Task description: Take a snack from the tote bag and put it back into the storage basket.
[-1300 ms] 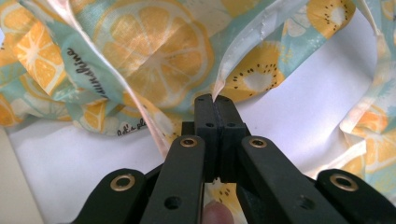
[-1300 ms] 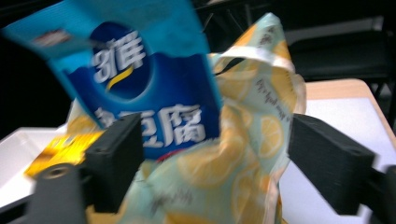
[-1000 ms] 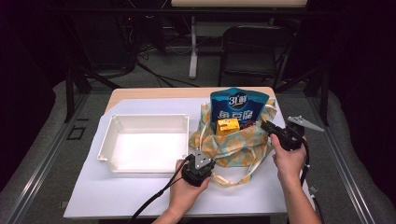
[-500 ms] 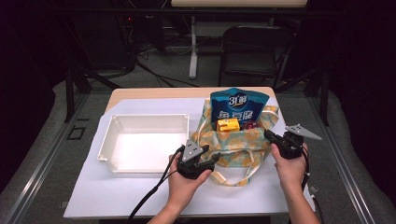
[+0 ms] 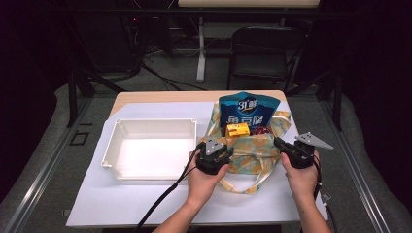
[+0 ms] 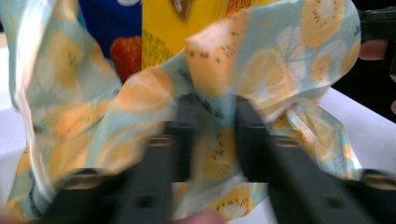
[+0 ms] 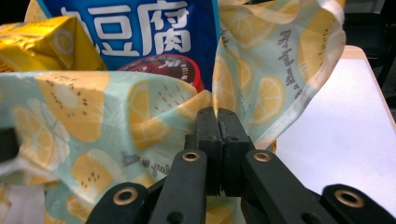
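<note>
A lemon-print fabric tote bag (image 5: 257,151) stands on the table and holds a blue snack bag (image 5: 248,109), a yellow box (image 5: 237,129) and a red-lidded cup (image 5: 261,131). My left gripper (image 5: 219,147) is at the bag's left rim. Its jaws have just been closing, and bunched fabric (image 6: 219,140) is pinched between them (image 6: 215,105). My right gripper (image 5: 279,142) is shut on the bag's right rim, its pads (image 7: 217,114) pressed together over the cloth edge (image 7: 93,116). Behind that edge are the snack bag (image 7: 140,28), the yellow box (image 7: 42,42) and the cup (image 7: 168,67).
A white empty tray (image 5: 155,124) lies left of the bag, close beside my left hand. The table is covered by a white sheet (image 5: 145,204). A black chair (image 5: 262,48) and table legs stand beyond the far edge.
My left gripper has moved up and to the right, from the bag's lower front to its left rim, and it now grips cloth there. The right gripper has stayed on the right rim.
</note>
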Demonstrator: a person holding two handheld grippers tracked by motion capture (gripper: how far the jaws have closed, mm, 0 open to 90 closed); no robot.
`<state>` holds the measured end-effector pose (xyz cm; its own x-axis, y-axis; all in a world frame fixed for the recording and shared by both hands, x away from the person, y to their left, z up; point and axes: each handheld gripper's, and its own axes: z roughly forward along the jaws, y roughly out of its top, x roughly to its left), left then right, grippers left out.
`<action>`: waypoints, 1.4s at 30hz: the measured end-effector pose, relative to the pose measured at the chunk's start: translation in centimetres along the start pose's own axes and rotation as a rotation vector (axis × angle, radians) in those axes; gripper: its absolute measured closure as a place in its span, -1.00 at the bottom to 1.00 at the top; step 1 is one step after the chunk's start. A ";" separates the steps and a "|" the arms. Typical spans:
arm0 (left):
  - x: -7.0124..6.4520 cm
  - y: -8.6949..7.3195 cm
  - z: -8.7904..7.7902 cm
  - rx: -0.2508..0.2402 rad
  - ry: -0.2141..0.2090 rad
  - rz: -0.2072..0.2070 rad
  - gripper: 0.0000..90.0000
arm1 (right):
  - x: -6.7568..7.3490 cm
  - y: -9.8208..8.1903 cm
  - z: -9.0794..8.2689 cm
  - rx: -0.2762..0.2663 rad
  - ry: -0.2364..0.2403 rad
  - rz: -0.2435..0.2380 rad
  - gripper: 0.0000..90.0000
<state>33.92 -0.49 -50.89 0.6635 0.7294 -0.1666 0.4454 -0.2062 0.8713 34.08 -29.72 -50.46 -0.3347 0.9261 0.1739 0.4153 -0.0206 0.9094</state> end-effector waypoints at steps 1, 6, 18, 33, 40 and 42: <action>0.1 -0.1 0.0 0.004 -0.001 -0.001 0.99 | 0.0 -0.1 0.0 0.006 -0.005 -0.005 1.00; -0.3 -1.6 0.4 0.068 0.022 0.018 1.00 | -0.1 -0.6 0.4 0.048 -0.022 0.008 1.00; -0.1 -5.3 1.7 0.243 0.079 -0.002 1.00 | -1.2 -2.9 2.5 0.239 -0.052 0.085 1.00; -0.7 -4.6 -0.8 0.164 0.041 0.014 0.66 | -1.8 -3.5 2.0 0.259 -0.062 0.074 0.74; -0.5 -2.0 -4.0 0.010 0.040 -0.003 0.32 | -0.6 -1.2 -0.3 0.090 -0.063 -0.002 0.52; 0.0 -1.3 -4.7 -0.034 0.053 -0.018 0.28 | -0.4 -0.7 -0.9 0.058 -0.067 -0.010 0.48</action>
<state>30.47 2.83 -49.87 0.6221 0.7667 -0.1583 0.4357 -0.1711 0.8837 33.18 -30.41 -50.89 -0.2829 0.9492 0.1379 0.4609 0.0085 0.8874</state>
